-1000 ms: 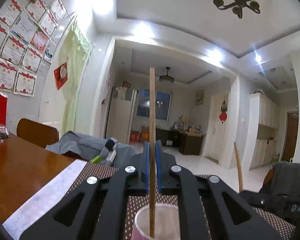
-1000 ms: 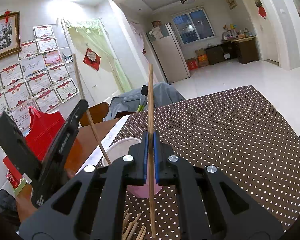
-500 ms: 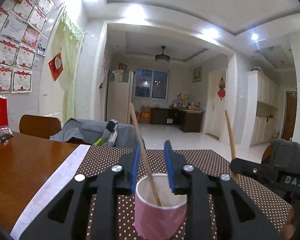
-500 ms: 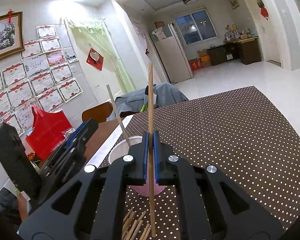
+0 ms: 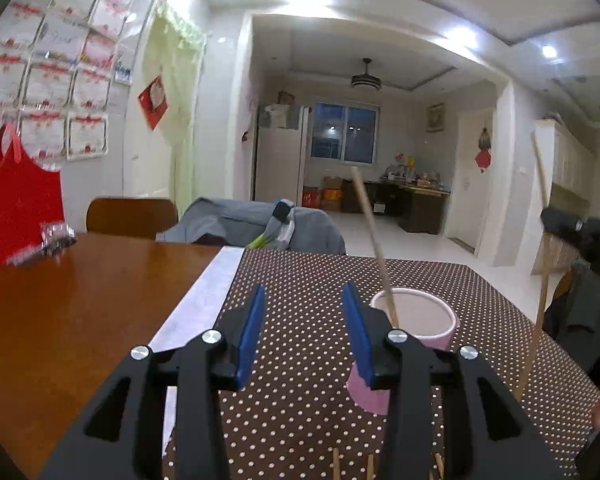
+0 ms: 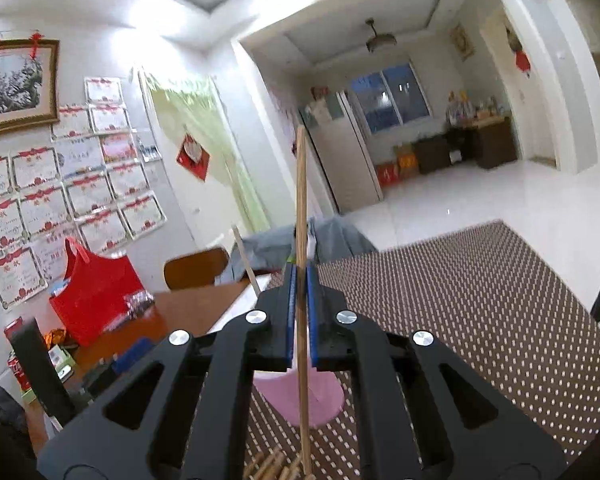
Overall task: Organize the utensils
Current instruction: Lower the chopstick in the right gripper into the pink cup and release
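Pink cup [image 5: 414, 322] stands on the dotted mat [image 5: 308, 280], one wooden chopstick [image 5: 374, 248] leaning inside it against the rim. Left tool [image 5: 304, 322] sits just left of the cup; its jaws have just been opening and now stand apart with nothing between them. Right tool [image 6: 301, 312] is clamped on a second, upright chopstick [image 6: 301, 216] above the cup. Loose chopsticks [image 6: 274, 466] lie at the mat's near edge. Bare tabletop [image 5: 72, 300] extends to the left of the mat.

tabletop [image 5: 80, 300]: glossy wood | chopstick [image 6: 301, 240]: wood (seemingly matt)
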`<state>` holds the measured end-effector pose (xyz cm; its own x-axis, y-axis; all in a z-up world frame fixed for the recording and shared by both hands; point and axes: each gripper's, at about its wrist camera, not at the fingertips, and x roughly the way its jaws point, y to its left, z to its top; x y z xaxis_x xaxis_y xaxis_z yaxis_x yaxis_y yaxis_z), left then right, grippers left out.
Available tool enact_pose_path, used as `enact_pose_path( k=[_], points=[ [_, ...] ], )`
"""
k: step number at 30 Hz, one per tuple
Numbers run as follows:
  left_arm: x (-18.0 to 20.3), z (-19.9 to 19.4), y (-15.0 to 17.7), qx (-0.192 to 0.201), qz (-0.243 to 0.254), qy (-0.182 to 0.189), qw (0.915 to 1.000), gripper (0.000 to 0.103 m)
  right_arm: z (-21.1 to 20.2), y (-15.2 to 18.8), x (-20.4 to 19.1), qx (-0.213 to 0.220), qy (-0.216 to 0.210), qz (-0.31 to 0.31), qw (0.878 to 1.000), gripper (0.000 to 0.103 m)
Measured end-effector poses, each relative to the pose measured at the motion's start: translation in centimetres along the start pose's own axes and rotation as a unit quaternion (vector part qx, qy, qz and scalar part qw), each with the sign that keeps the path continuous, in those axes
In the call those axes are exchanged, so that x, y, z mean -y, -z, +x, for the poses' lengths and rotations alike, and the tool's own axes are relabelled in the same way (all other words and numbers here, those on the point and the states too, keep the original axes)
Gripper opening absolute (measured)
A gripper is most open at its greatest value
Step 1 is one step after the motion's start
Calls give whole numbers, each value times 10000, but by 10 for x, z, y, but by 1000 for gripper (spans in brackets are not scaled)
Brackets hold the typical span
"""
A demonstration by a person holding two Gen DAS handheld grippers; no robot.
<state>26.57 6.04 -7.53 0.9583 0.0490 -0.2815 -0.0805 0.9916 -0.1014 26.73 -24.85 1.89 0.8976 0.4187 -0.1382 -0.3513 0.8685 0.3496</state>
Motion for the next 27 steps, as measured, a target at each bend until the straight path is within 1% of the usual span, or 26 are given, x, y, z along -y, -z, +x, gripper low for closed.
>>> enact_pose_path(
  k=[3, 6, 8, 12, 15, 18, 22, 27],
  points=[
    [-10, 1, 0, -127, -140, 134, 9997, 40, 0, -8, -17, 363, -2, -213, 9991, 6],
    [-18, 0, 0, -92, -171, 143, 9997, 40, 7, -13, -34, 670, -17, -367, 9971, 6],
    [-25, 1, -1, -75, -241, 82, 9996, 40, 15, -14, -42, 780, -34, -438, 9960, 6],
    [-35, 6, 1, -84, -299, -71, 9995, 40, 34, -11, -55, 901, -15, -526, 9945, 6],
    [-43, 10, 1, -96, -454, -85, 9989, 40, 43, -10, -57, 953, 7, -488, 9943, 6],
    [-48, 14, 2, -149, -493, -171, 9985, 40, 50, -9, -60, 1013, 69, -565, 9932, 6],
    [-53, 19, 4, -240, -556, -195, 9980, 40, 53, -9, -59, 1136, 168, -643, 9913, 6],
    [-53, 19, 6, -284, -530, -196, 9980, 40, 61, 3, -54, 989, 221, -698, 9924, 6]
  ],
)
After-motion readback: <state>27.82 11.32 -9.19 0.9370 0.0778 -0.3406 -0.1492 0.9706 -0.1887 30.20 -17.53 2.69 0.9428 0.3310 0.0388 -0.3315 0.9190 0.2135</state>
